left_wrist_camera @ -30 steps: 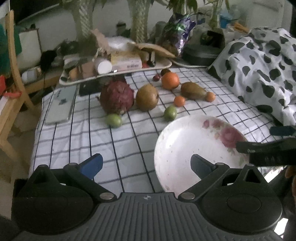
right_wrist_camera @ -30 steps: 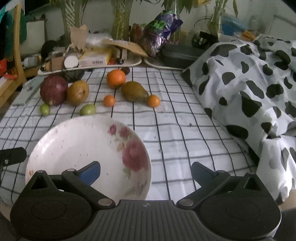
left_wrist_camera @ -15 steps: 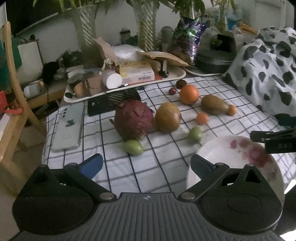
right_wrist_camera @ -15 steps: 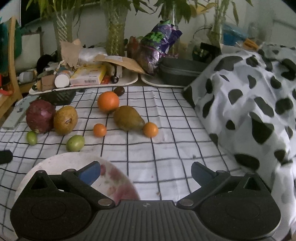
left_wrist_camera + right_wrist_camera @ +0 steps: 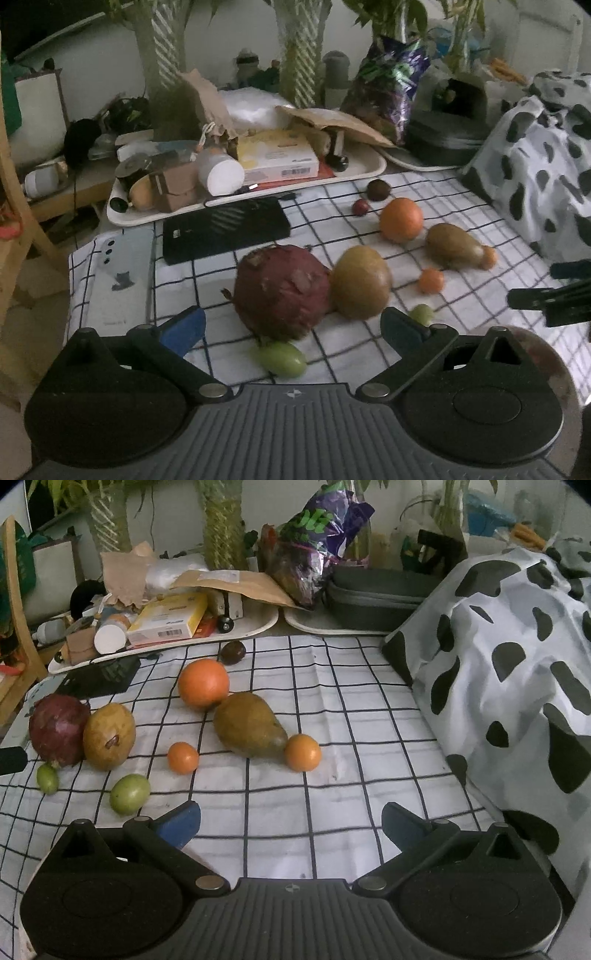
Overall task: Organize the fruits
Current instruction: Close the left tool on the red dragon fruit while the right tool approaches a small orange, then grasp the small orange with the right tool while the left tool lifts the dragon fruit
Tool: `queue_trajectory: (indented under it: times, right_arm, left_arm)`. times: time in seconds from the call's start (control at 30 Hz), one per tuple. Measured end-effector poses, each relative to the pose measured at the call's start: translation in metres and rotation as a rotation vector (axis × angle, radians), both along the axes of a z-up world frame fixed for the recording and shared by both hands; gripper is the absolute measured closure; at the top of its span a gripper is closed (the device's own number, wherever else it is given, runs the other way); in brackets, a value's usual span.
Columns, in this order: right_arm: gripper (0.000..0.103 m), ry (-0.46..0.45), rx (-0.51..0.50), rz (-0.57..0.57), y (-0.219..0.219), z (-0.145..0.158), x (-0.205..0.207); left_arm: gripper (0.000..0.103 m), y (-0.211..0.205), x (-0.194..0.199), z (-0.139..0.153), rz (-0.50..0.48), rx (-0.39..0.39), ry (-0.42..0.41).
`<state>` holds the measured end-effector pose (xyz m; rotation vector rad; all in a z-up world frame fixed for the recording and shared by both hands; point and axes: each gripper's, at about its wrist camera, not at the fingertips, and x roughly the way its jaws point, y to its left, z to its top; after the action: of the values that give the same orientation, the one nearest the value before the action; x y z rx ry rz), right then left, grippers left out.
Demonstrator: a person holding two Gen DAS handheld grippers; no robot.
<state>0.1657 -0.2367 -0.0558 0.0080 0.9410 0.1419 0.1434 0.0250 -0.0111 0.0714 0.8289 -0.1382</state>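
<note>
Fruit lies on the checked cloth point(image 5: 332, 709). In the left wrist view a dark red fruit point(image 5: 282, 293) sits just ahead of my open, empty left gripper point(image 5: 291, 328), with a small green fruit point(image 5: 282, 358) between the fingers, a brown round fruit point(image 5: 360, 282), a large orange point(image 5: 401, 219), a pear-shaped fruit point(image 5: 452, 245) and a small orange point(image 5: 431, 280). My right gripper point(image 5: 290, 821) is open and empty over bare cloth, short of the pear-shaped fruit point(image 5: 249, 725), two small oranges point(image 5: 302, 752) point(image 5: 183, 757) and a green fruit point(image 5: 130, 794). The floral plate's rim point(image 5: 546, 354) shows low right.
A white tray point(image 5: 369, 171) of boxes and jars stands behind the fruit. A black flat device point(image 5: 225, 229) and a phone point(image 5: 118, 277) lie at the left. A spotted cloth point(image 5: 517, 672) rises at the right. A wooden chair point(image 5: 14, 229) stands off the left edge.
Both grippers have moved forward past the plate toward the fruit. The plate has dropped out of the right view and nearly out of the left. Both stay open.
</note>
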Motion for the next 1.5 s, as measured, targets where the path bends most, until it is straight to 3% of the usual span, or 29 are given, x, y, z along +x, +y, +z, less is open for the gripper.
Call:
queue_trajectory:
  times: [0.27, 0.3, 0.33, 0.37, 0.77, 0.93, 1.1, 1.13, 1.2, 1.37, 1.5]
  right_arm:
    - [0.000, -0.004, -0.064, 0.049, 0.007, -0.004, 0.020]
    - [0.000, -0.002, -0.072, 0.054, 0.009, -0.005, 0.021]
    - [0.000, -0.001, -0.081, 0.061, 0.010, -0.006, 0.023]
    - [0.000, 0.001, -0.089, 0.066, 0.011, -0.007, 0.025]
    - [0.000, 0.014, -0.116, 0.090, 0.012, -0.011, 0.039]
    - [0.000, 0.012, -0.115, 0.134, 0.007, -0.012, 0.044]
    - [0.001, 0.017, -0.104, 0.171, -0.011, -0.013, 0.053]
    - [0.003, 0.029, -0.086, 0.170, -0.015, -0.015, 0.055]
    - [0.017, 0.053, -0.063, 0.187, -0.017, -0.018, 0.060]
    - [0.031, 0.050, -0.077, 0.282, -0.004, -0.025, 0.062]
    - [0.054, 0.052, -0.099, 0.311, 0.000, -0.031, 0.067]
  left_arm:
    - [0.002, 0.006, 0.032, -0.014, -0.060, 0.010, 0.047]
    - [0.004, 0.007, 0.036, -0.016, -0.073, 0.007, 0.062]
    - [0.020, 0.008, 0.039, -0.018, -0.080, 0.004, 0.071]
    - [0.025, 0.009, 0.044, -0.021, -0.091, -0.003, 0.091]
    - [0.026, 0.017, 0.067, -0.033, -0.133, -0.037, 0.123]
    - [0.036, 0.018, 0.068, -0.030, -0.131, -0.042, 0.111]
    - [0.039, 0.017, 0.063, -0.026, -0.137, -0.036, 0.094]
    - [0.039, 0.017, 0.063, -0.025, -0.141, -0.040, 0.093]
    - [0.040, 0.016, 0.061, -0.023, -0.144, -0.047, 0.084]
    - [0.040, 0.016, 0.058, -0.014, -0.139, -0.067, 0.054]
    - [0.040, 0.015, 0.054, -0.008, -0.135, -0.060, 0.029]
